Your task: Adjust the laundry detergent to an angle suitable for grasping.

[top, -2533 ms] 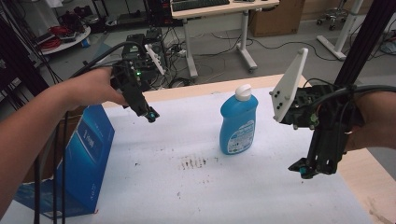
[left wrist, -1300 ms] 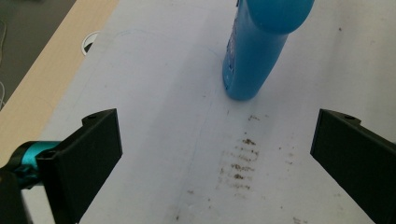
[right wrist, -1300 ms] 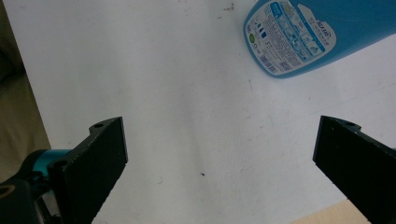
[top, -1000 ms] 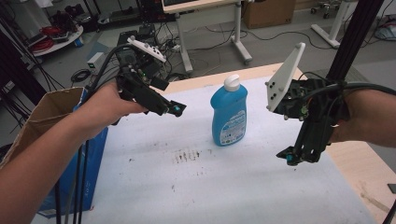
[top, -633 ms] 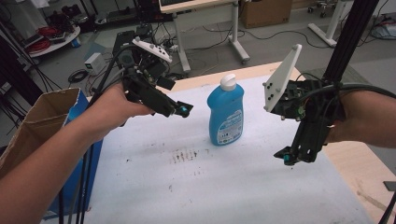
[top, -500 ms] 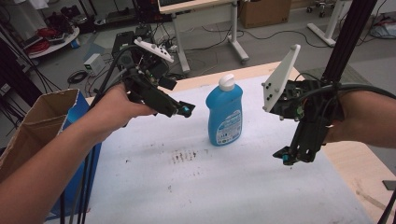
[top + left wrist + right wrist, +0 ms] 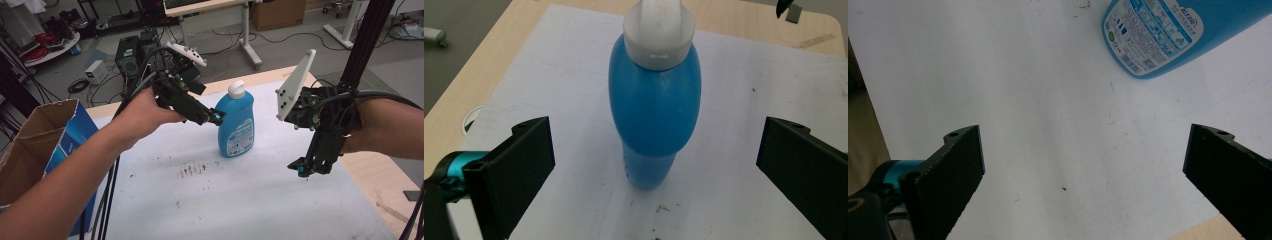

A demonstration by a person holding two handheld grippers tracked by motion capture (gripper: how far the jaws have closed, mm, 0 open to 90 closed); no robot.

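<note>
Looking down: white-covered desk (image 7: 240,200), speckled w/ dark crumbs, cables on the floor beyond. I see the blue bottle (image 7: 235,127) upright mid-desk, between wide-open left tongs (image 7: 216,118); right tongs (image 7: 301,169) also wide, empty.

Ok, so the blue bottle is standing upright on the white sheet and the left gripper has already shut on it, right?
Not quite. The blue bottle does stand upright on the white sheet, but the left gripper is open: in the left gripper view its jaws sit wide apart on either side of the bottle, touching nothing. The high view agrees.
</note>
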